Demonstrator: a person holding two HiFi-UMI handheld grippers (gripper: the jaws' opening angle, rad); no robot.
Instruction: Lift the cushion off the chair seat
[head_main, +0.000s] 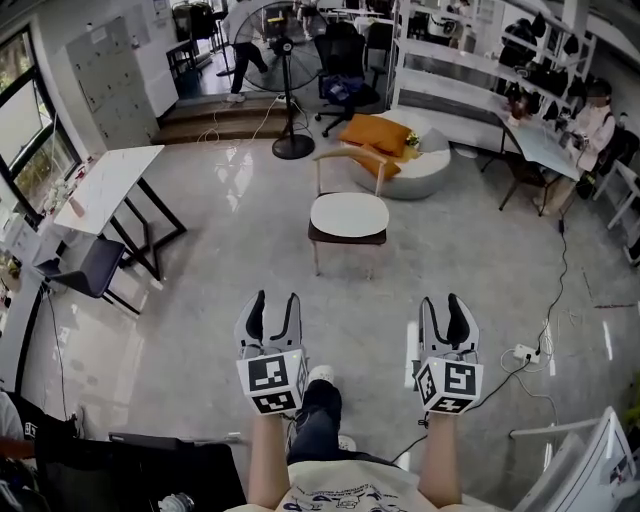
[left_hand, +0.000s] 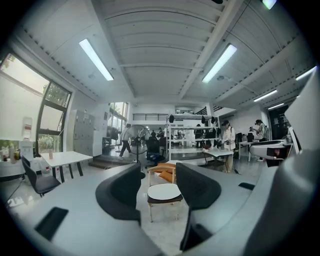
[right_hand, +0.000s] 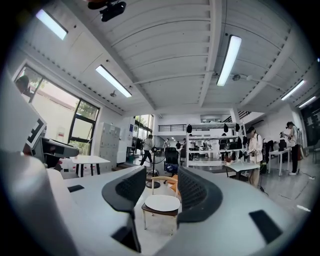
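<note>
A wooden chair (head_main: 345, 236) stands on the grey floor ahead of me, with a white, rounded cushion (head_main: 348, 214) lying flat on its seat. My left gripper (head_main: 272, 306) and right gripper (head_main: 447, 306) are held side by side well short of the chair, both pointing toward it. Both are open with nothing between their fingers. In the left gripper view the cushion (left_hand: 165, 192) shows far off through the gap of the left gripper (left_hand: 157, 174). The right gripper view frames the same cushion (right_hand: 161, 202) between the spread jaws of the right gripper (right_hand: 161, 176).
Behind the chair, orange cushions (head_main: 376, 133) lie on a round white platform (head_main: 420, 172). A standing fan (head_main: 291, 62) is further back. At left are a white table (head_main: 104, 186) and a dark chair (head_main: 88, 268). A power strip and cable (head_main: 525, 352) lie on the floor at right. A person (head_main: 592, 122) sits at a desk at far right.
</note>
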